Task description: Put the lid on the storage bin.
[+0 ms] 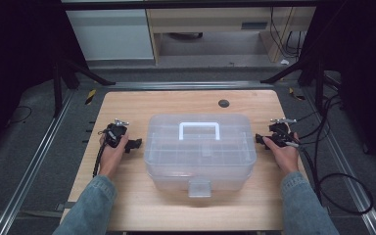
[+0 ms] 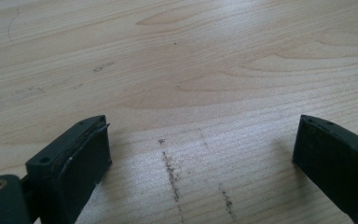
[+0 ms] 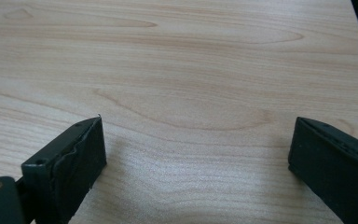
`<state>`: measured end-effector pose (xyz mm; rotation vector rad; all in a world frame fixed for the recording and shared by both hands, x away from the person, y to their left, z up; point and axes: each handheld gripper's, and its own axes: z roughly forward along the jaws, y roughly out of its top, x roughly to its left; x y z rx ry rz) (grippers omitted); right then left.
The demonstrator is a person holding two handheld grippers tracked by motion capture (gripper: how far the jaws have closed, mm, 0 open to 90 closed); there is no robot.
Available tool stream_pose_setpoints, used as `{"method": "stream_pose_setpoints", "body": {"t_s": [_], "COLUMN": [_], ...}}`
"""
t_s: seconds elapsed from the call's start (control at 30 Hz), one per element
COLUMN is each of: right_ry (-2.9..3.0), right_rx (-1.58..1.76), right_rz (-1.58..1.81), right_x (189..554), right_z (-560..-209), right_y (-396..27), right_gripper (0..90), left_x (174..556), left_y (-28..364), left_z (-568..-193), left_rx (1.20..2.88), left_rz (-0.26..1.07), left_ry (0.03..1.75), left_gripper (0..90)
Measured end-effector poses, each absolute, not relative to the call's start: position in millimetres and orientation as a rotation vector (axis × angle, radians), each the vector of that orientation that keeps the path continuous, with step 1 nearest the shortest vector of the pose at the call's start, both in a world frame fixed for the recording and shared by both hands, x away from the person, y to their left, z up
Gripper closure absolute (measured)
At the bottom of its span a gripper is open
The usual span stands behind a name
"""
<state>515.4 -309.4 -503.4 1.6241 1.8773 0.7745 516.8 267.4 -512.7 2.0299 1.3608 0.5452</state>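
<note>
Gripper-wise, your left gripper (image 1: 138, 143) sits w/ jaws spread wide, nothing between them; the left gripper view looks down along them at bare wood w/ a few dark scuff marks (image 2: 170, 168) in the grain. Your right gripper (image 1: 260, 139) is the same: jaws as wide as they go, nothing held, bare wood between them in the right gripper view.

Clear plastic box (image 1: 199, 152) is the thing you're flanking. It stands upright at approx. the middle of the table (image 1: 127, 103), lid on, white handle (image 1: 199, 130) lying flat on top near the back edge, front latch (image 1: 199, 188) facing you. Divider compartments show faintly through the lid; can't tell what's inside, if anything.

Left gripper is just beside the box's left wall, jaws pointing at it, not touching. Right gripper is just beside the right wall, also pointing in, v. close to the lid edge; contact can't be judged from the high view. Your left hand (image 1: 111, 154) and right hand (image 1: 285, 154) both rest low over the table, denim sleeves coming in from the near edge.

Farther out: a small dark round grommet (image 1: 223, 103) sits in the table near the back edge, well apart from the box. Black cables (image 1: 342, 191) trail off the right gripper onto the floor at the right.
</note>
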Motion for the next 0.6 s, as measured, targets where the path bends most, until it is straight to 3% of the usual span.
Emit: {"method": "stream_pose_setpoints", "body": {"t_s": [0.6], "right_ry": [1.855], "right_rx": [1.640], "right_rz": [0.769], "right_x": [501.5], "right_z": [-504.8], "right_y": [-306.2], "right_gripper": [0.7], "left_x": [512.1], "left_y": [266.8], "left_z": [-516.7], "left_rx": [1.998], "left_rz": [0.563], "left_ry": [1.351], "left_gripper": [0.0]}}
